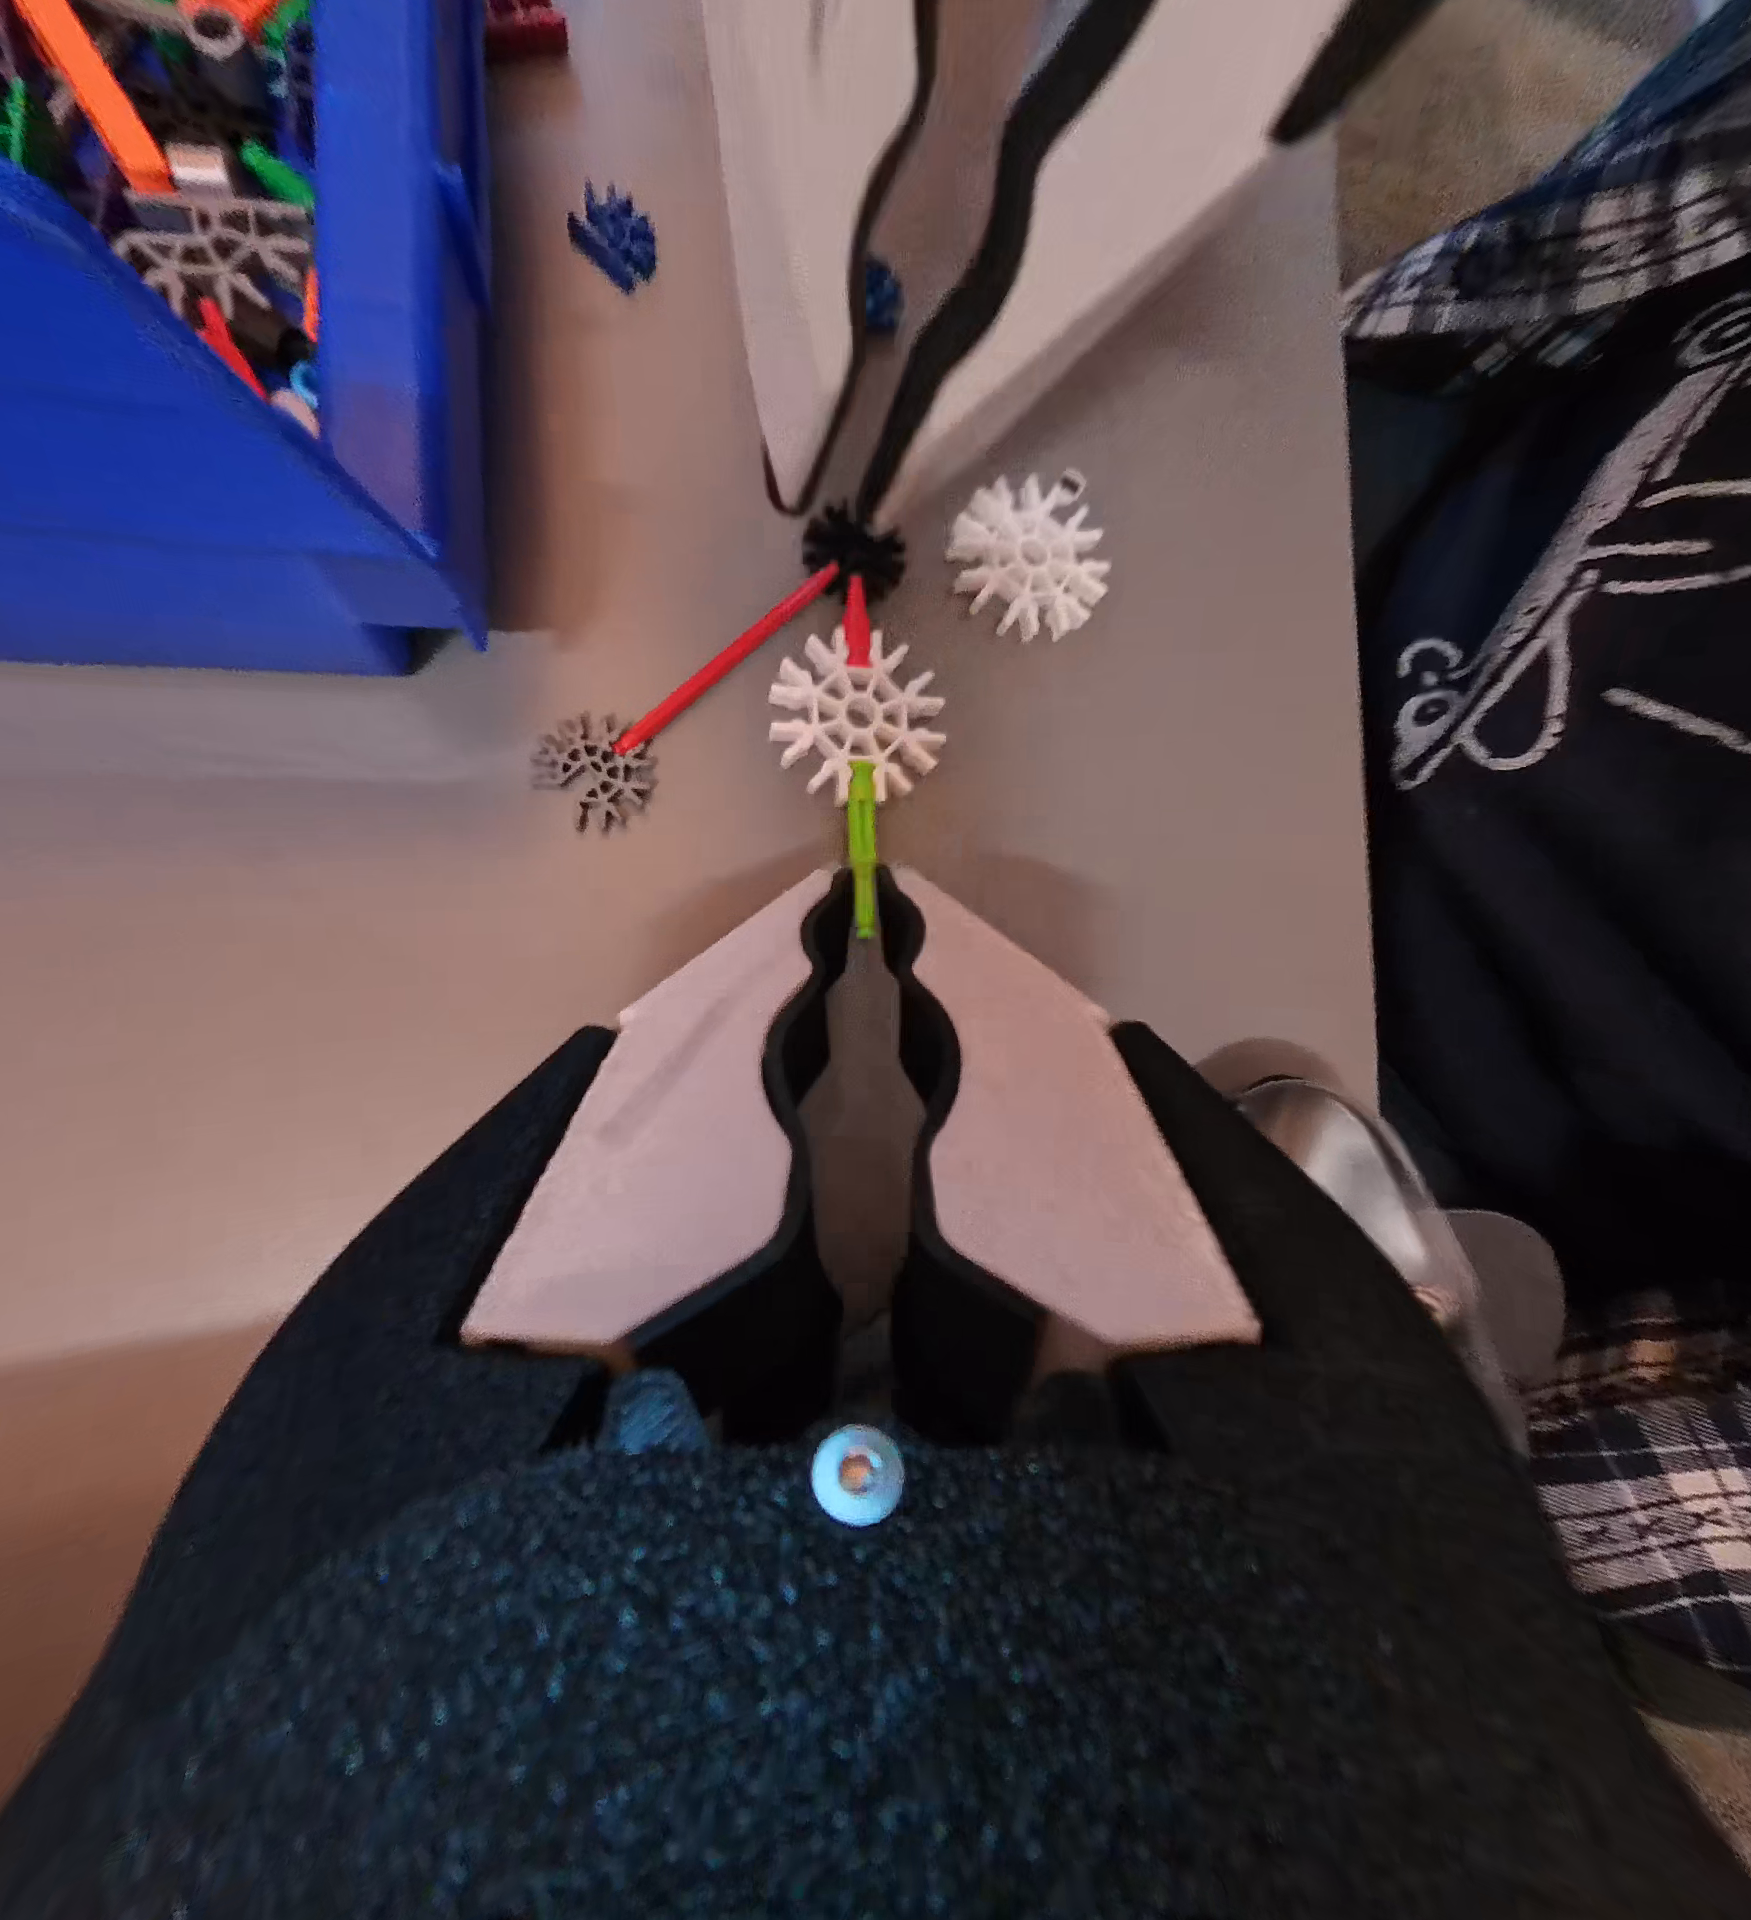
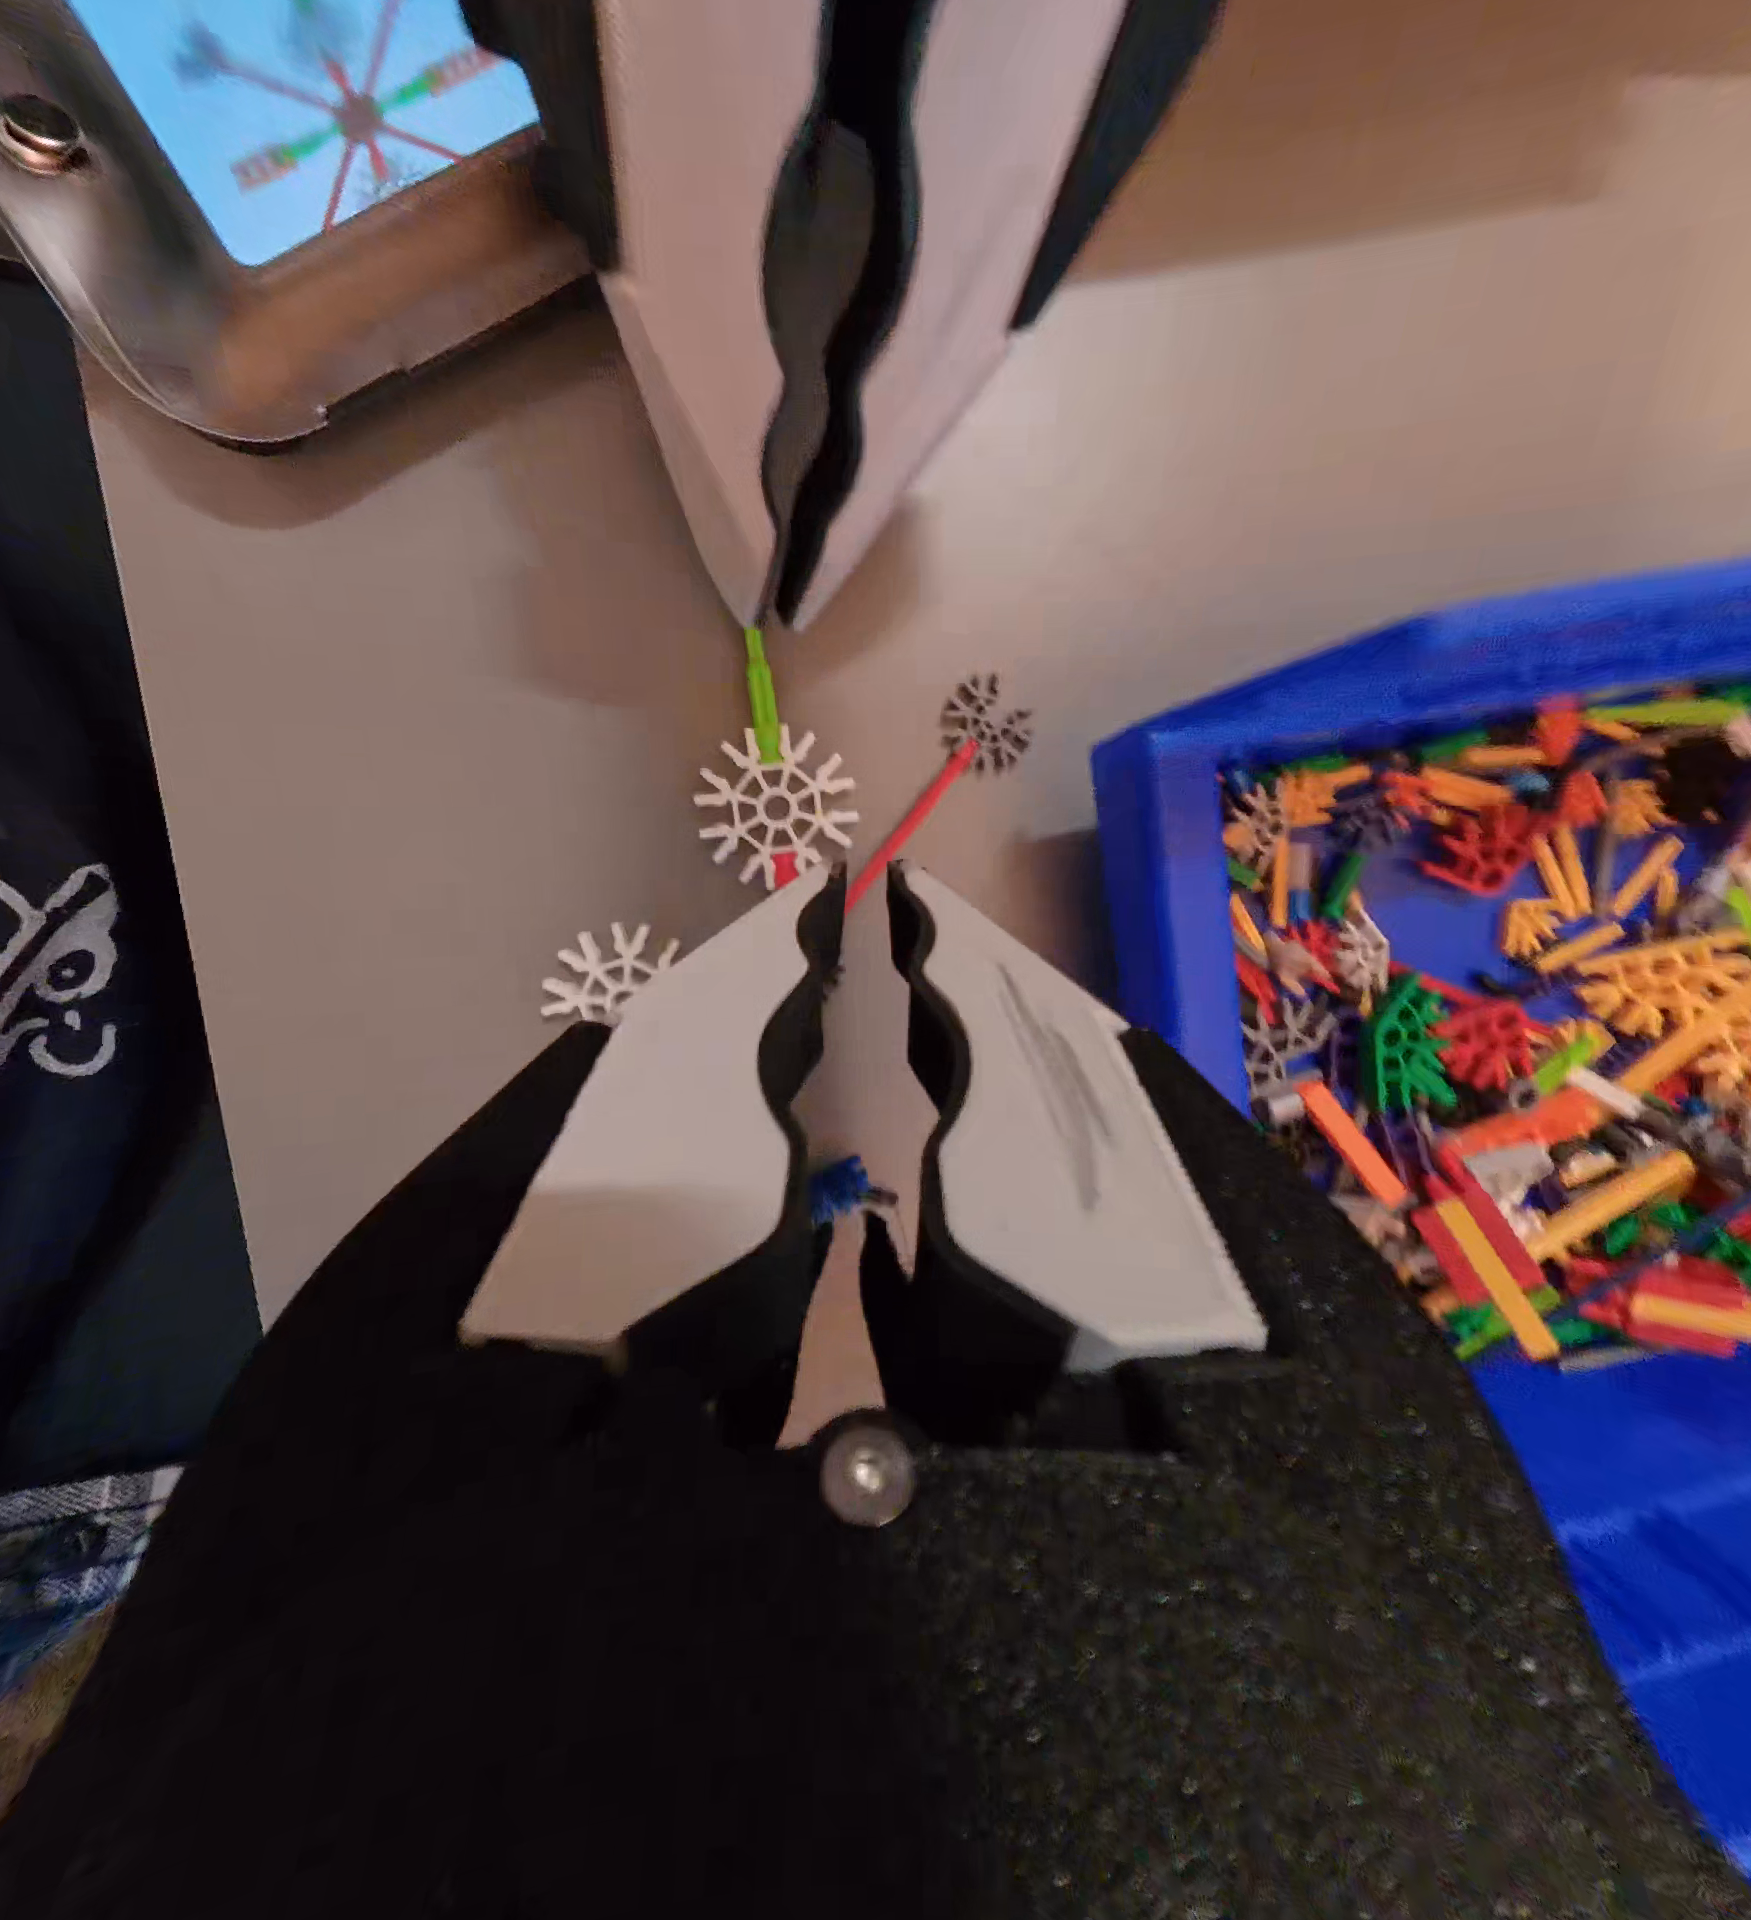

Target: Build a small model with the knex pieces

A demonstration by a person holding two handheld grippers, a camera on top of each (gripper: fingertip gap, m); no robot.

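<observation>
L hand-held gripper [image 1: 860,883] pinching green rod [image 1: 862,831] of white connector [image 1: 856,715]; R hand-held gripper [image 2: 863,878] clamped on black hub [image 1: 853,549].

Soft, even indoor light leaves faint shadows on the surface [image 1: 227,987], while fisheye bending and blur smear both views' edges, especially the blue bin [image 2: 1681,1558] beside the right tool [image 2: 863,883].

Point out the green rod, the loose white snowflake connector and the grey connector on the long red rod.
green rod [image 1: 862,831]: left wrist view, mid-shaft above the fingers.
loose white snowflake connector [image 1: 1029,556]: left wrist view, its hub.
grey connector [image 1: 596,769]: left wrist view, its centre.
</observation>
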